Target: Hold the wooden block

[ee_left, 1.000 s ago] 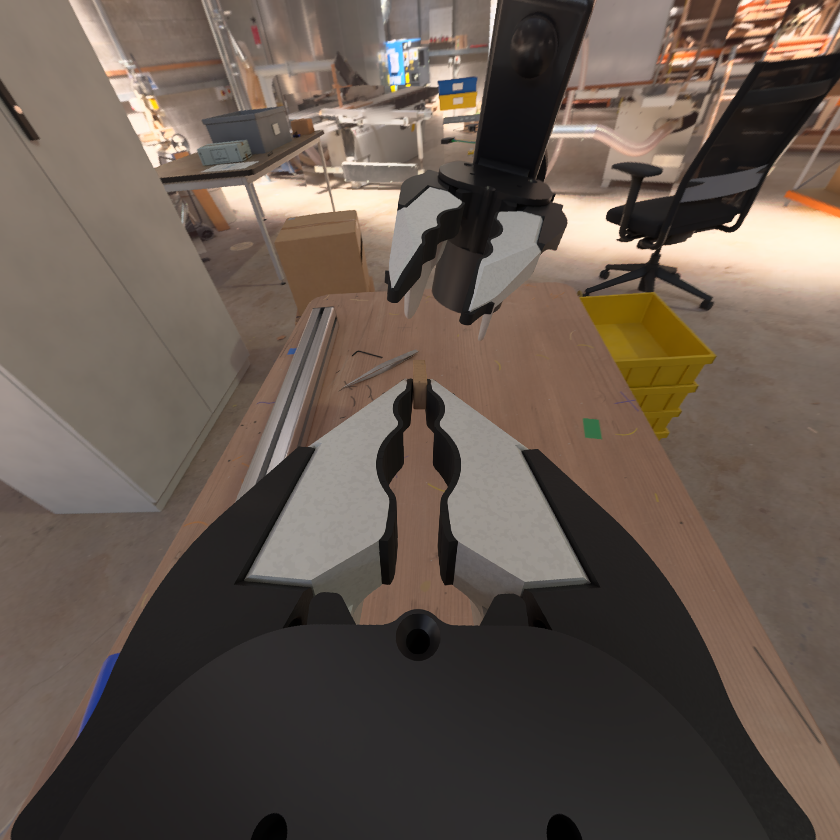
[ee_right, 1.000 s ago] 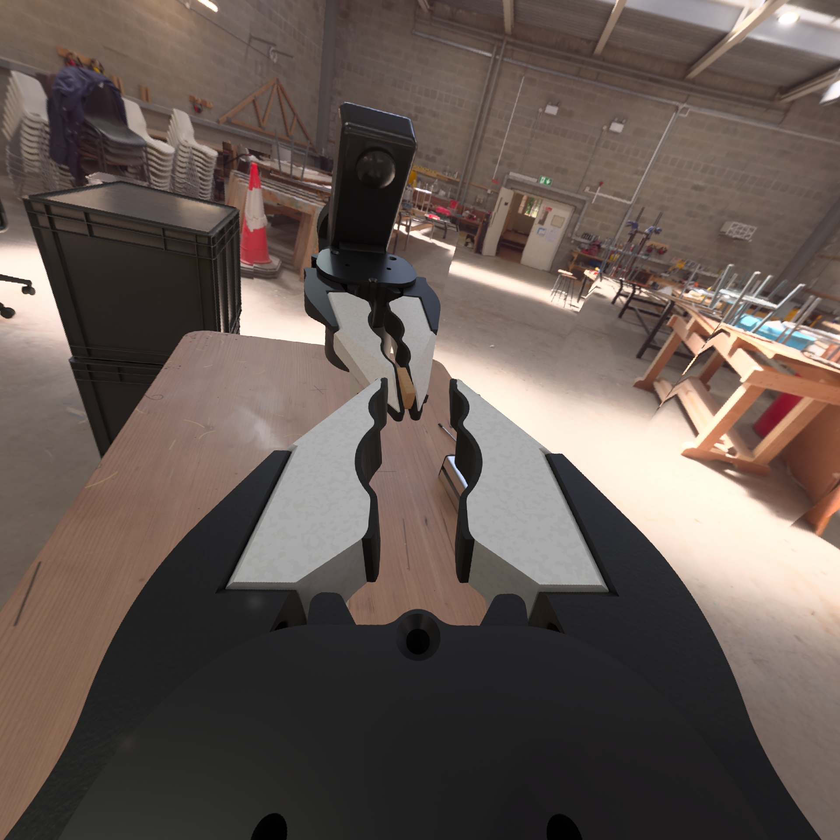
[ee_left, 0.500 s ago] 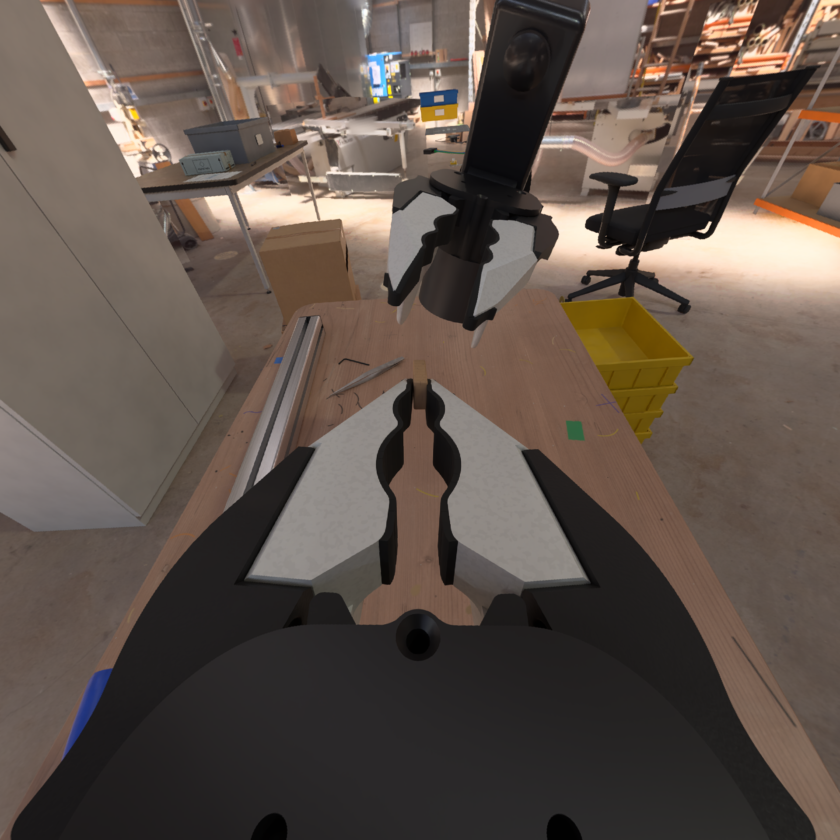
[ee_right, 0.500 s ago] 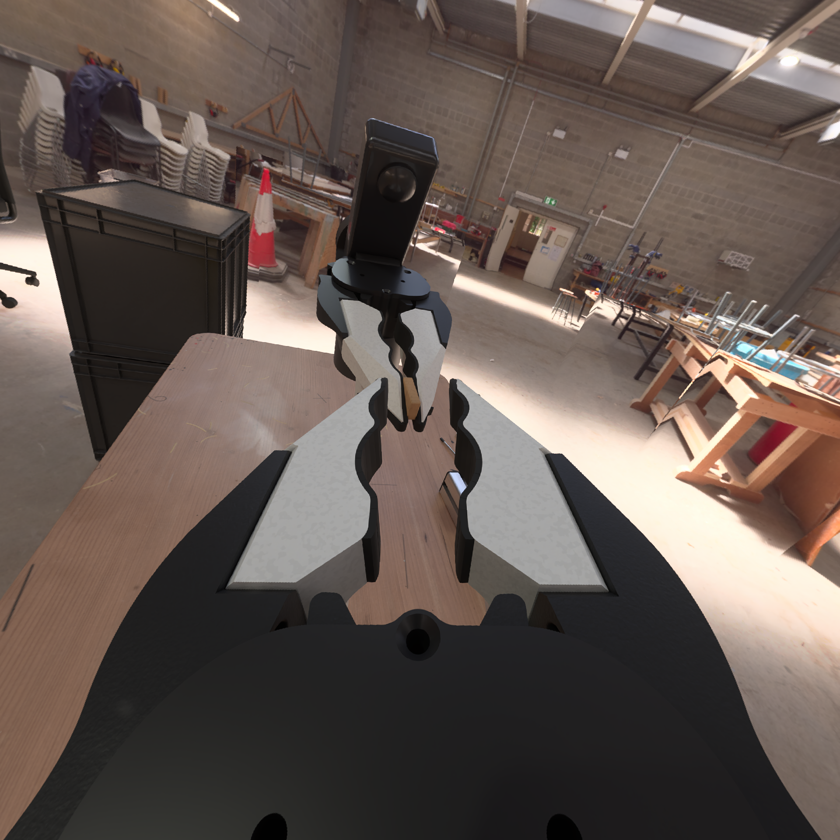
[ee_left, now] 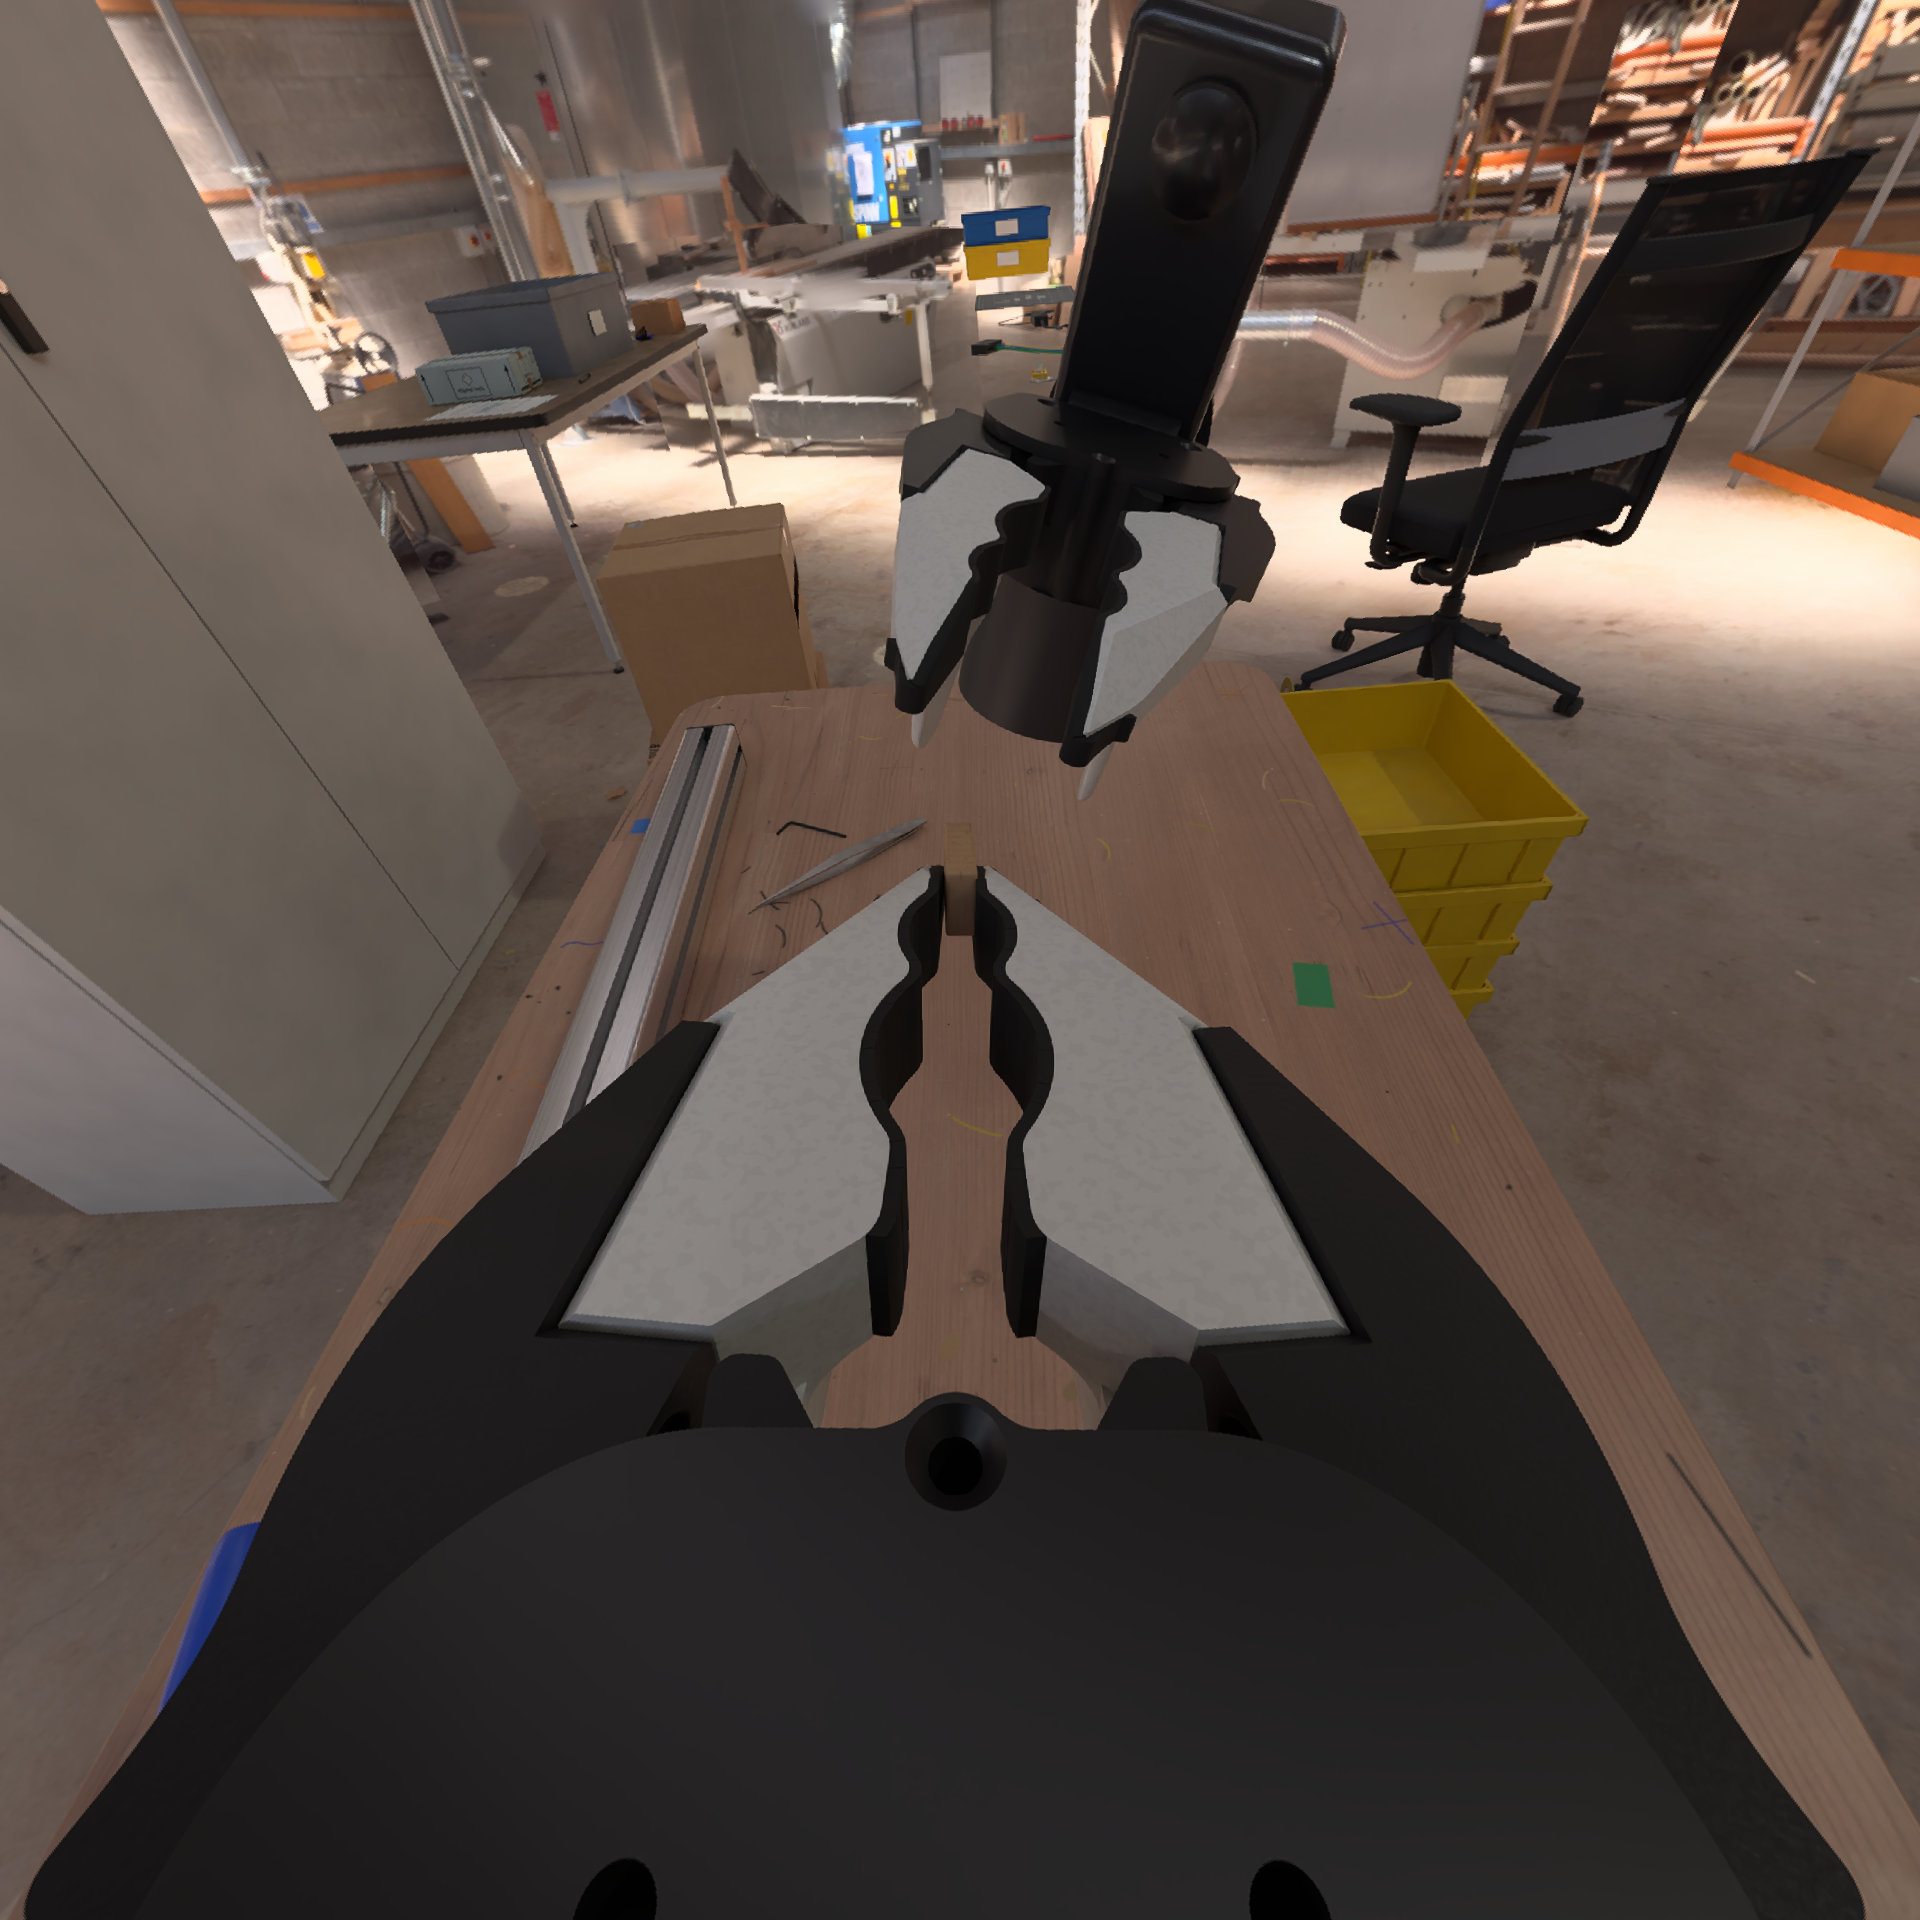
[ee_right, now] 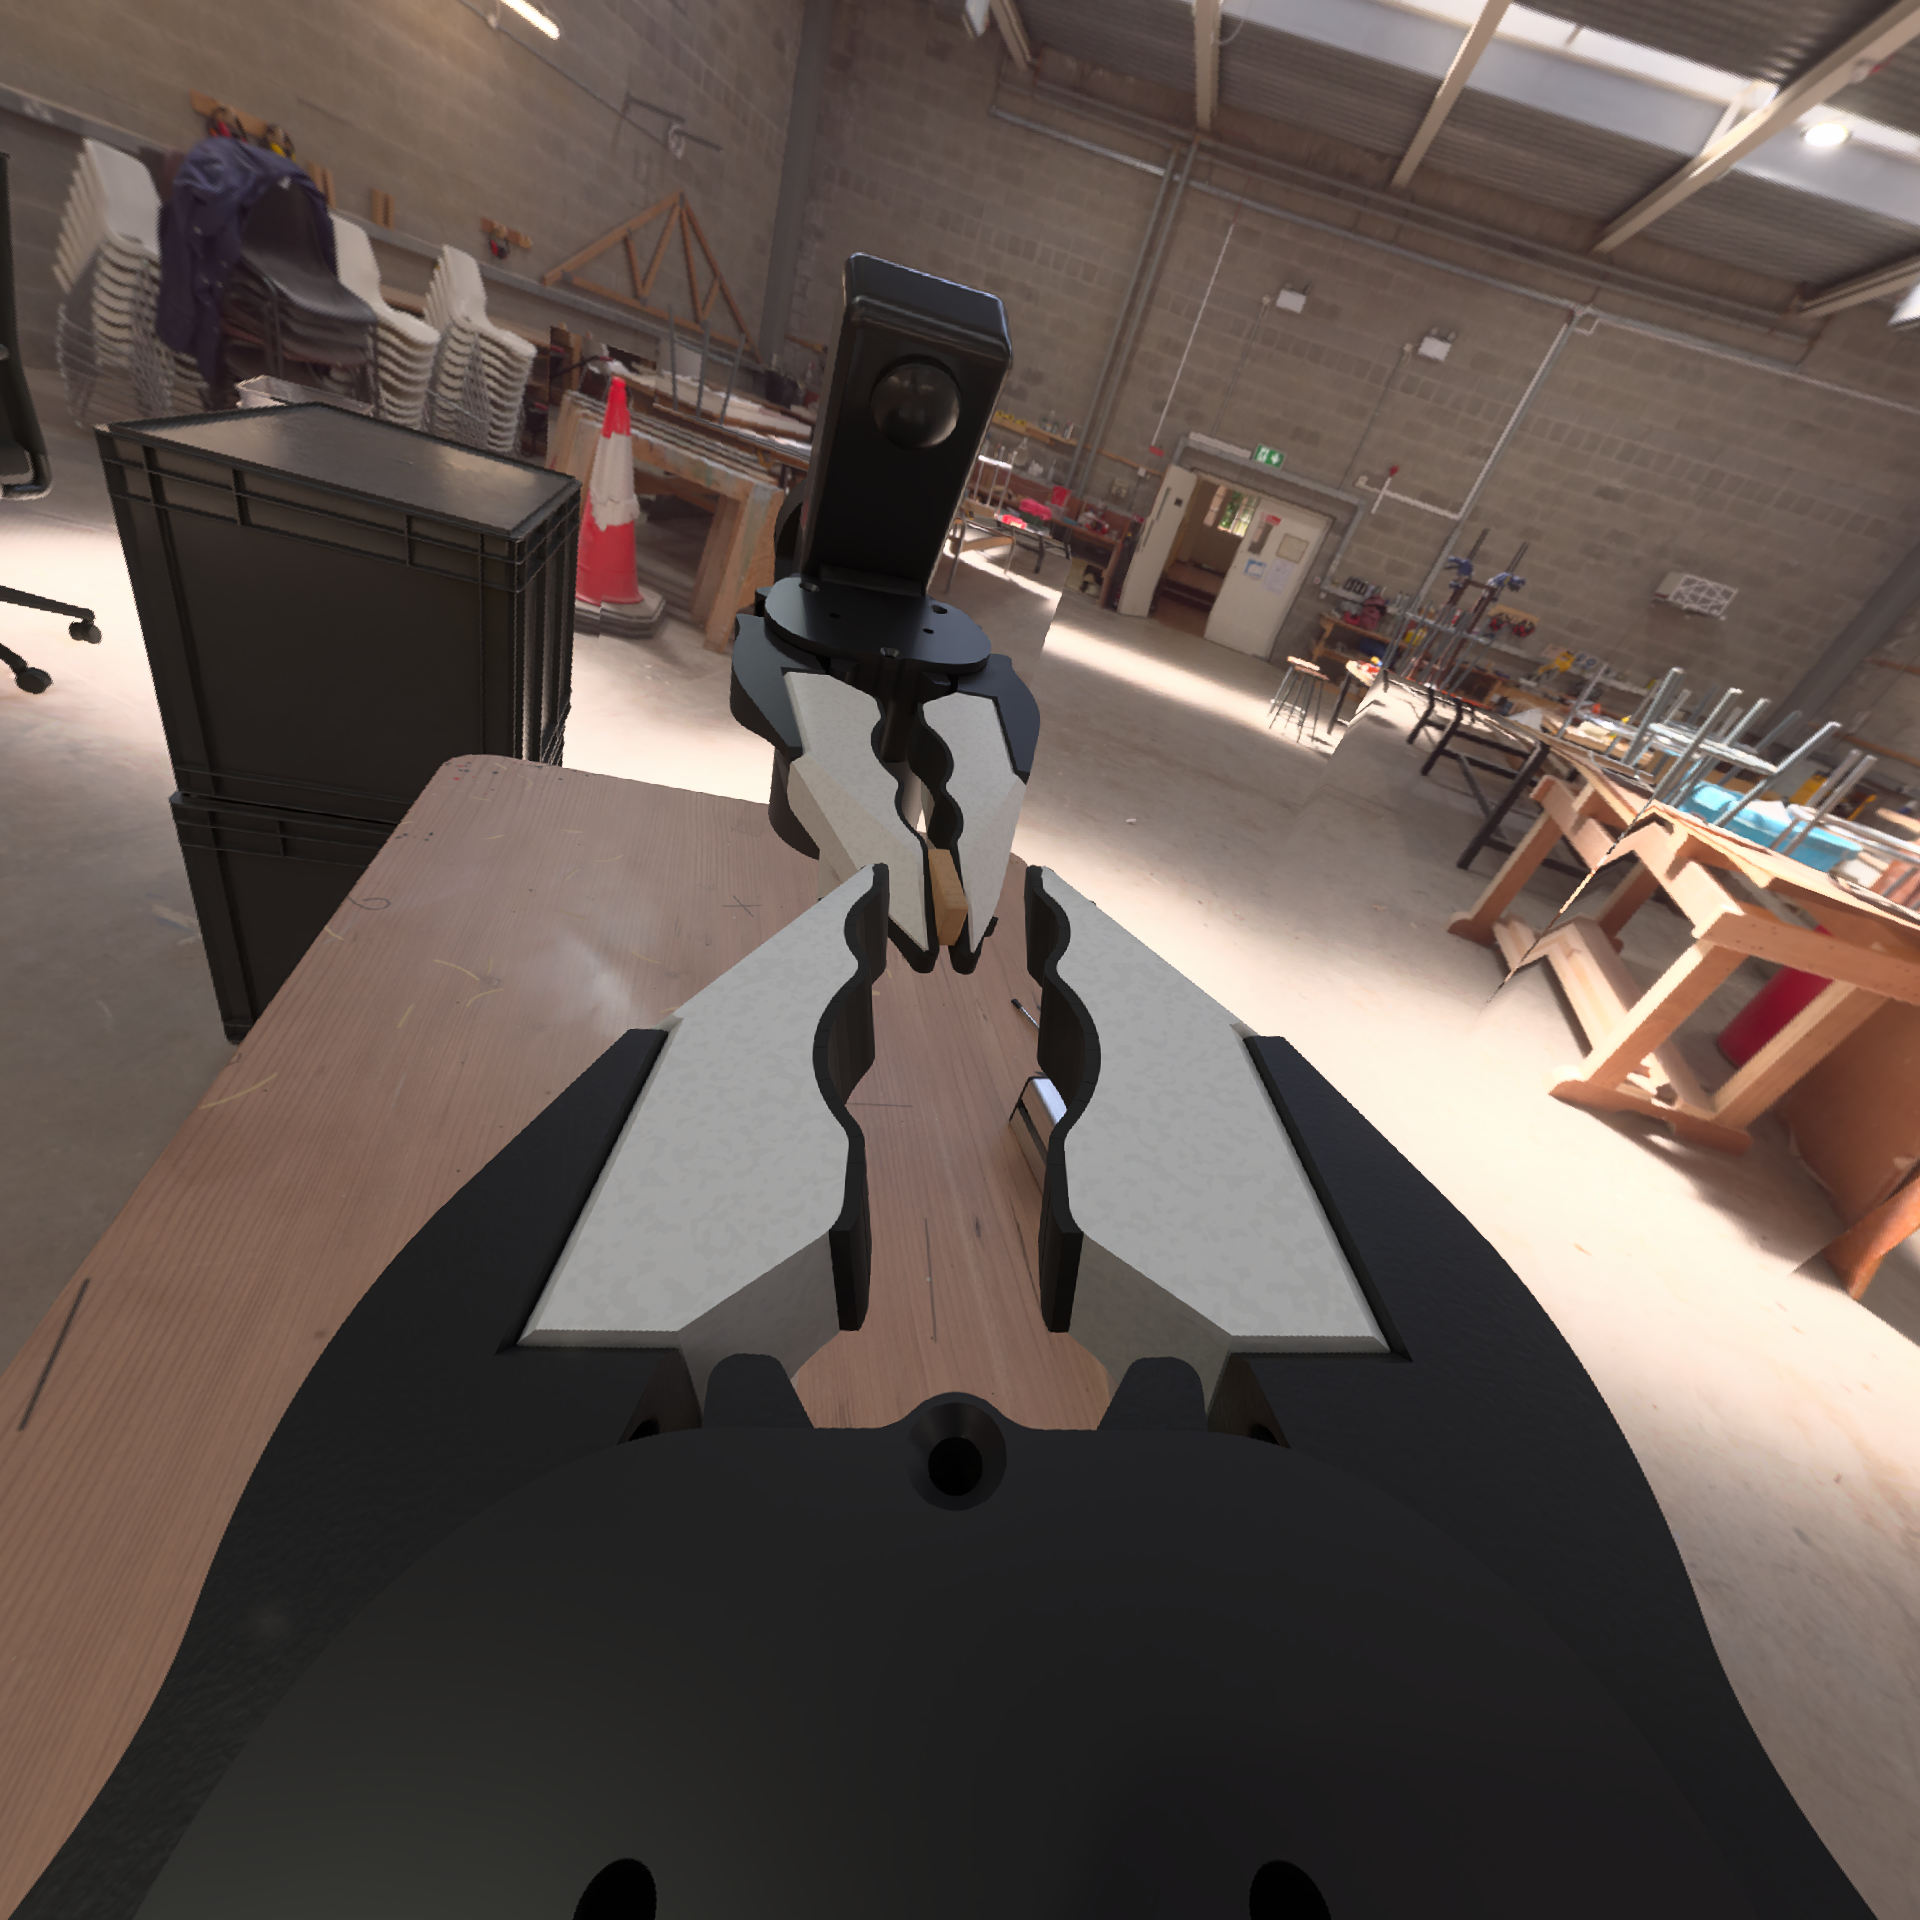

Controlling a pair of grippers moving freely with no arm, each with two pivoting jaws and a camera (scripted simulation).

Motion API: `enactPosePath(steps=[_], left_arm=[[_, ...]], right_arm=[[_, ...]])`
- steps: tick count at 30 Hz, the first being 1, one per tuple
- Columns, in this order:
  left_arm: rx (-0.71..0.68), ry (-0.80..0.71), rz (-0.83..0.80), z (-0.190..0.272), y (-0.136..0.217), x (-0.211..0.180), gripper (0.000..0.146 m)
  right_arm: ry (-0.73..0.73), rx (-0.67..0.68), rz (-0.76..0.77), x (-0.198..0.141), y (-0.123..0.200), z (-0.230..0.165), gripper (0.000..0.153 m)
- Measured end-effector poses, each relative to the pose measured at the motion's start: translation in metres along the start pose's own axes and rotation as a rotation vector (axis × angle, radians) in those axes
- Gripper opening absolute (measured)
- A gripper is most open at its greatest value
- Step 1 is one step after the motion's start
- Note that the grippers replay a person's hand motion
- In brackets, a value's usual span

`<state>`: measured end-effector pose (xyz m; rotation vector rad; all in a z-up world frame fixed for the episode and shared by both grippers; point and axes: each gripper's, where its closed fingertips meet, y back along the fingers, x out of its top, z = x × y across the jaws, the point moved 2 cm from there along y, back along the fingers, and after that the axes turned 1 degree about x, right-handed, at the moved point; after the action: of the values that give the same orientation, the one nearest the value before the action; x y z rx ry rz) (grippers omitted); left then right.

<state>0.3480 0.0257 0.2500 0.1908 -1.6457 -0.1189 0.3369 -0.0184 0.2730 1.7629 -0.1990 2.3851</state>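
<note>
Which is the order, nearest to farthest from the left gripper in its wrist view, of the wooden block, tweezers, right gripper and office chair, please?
1. Wooden block, clamped at the left gripper fingertips.
2. Tweezers, on the table, just left.
3. Right gripper, ahead, above the table.
4. Office chair, far right on the floor.

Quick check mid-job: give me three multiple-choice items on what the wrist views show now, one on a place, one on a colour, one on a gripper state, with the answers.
1. Where is the wooden block?
A. between the left gripper's fingertips
B. in the bin
C. lying on the table

2. What colour is the bin beside the table?
A. blue
B. yellow
C. red

3. How is the right gripper?
A. shut on the block
B. shut on tweezers
C. open, holding nothing

Answers: 1 A, the fingertips pinch it; 2 B, its walls are yellow; 3 C, a gap shows between its fingers.
</note>
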Motion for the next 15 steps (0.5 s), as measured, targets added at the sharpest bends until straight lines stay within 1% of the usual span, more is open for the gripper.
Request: enactPosePath(steps=[15], left_arm=[[0.0,0.003,0.002,0.0,0.0012,0.0008,0.004]], right_arm=[[0.0,0.01,-0.002,0.001,-0.0001,-0.0019,0.026]])
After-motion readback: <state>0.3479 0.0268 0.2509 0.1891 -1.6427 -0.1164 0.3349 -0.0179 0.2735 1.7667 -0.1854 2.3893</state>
